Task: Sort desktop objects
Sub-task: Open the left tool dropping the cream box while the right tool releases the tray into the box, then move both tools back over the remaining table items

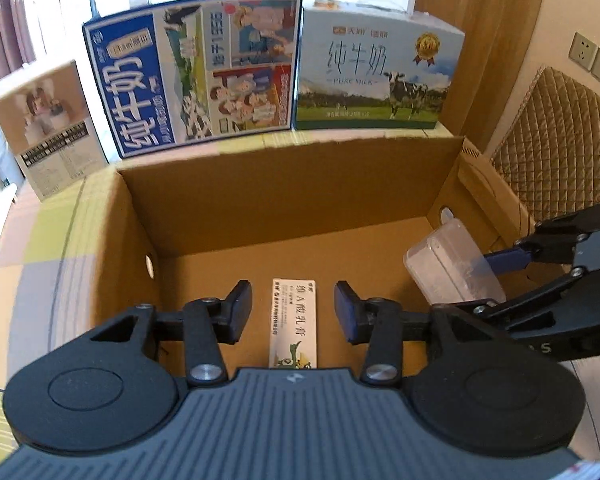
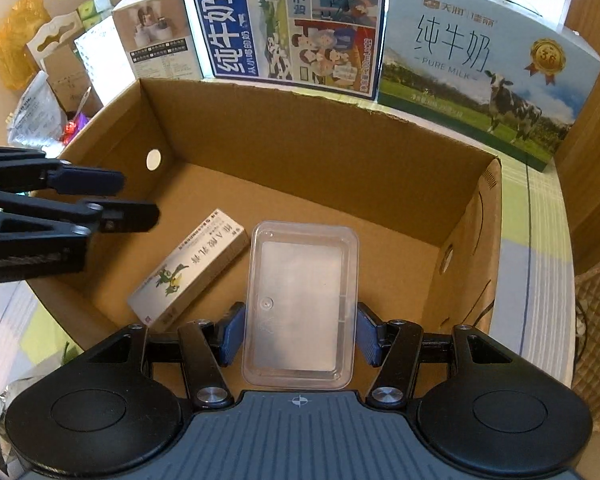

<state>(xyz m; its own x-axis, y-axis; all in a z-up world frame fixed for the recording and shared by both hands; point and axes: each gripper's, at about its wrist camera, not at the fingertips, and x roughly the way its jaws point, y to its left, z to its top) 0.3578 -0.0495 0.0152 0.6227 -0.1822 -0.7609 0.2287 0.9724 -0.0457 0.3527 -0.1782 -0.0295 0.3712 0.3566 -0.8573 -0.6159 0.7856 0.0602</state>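
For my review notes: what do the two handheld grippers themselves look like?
Both match. The left gripper and right gripper each have a grey ribbed body with a small crosshair mark, two round black discs at the sides, black linkage arms with silver screws, and two fingers faced with dark blue pads. No cables, hands or sleeves show.

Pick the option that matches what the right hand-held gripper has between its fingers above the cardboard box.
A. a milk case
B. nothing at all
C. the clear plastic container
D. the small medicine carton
C: in the right wrist view the right hand-held gripper has its blue pads against both sides of the clear plastic container, while the small medicine carton lies apart on the floor of the cardboard box.
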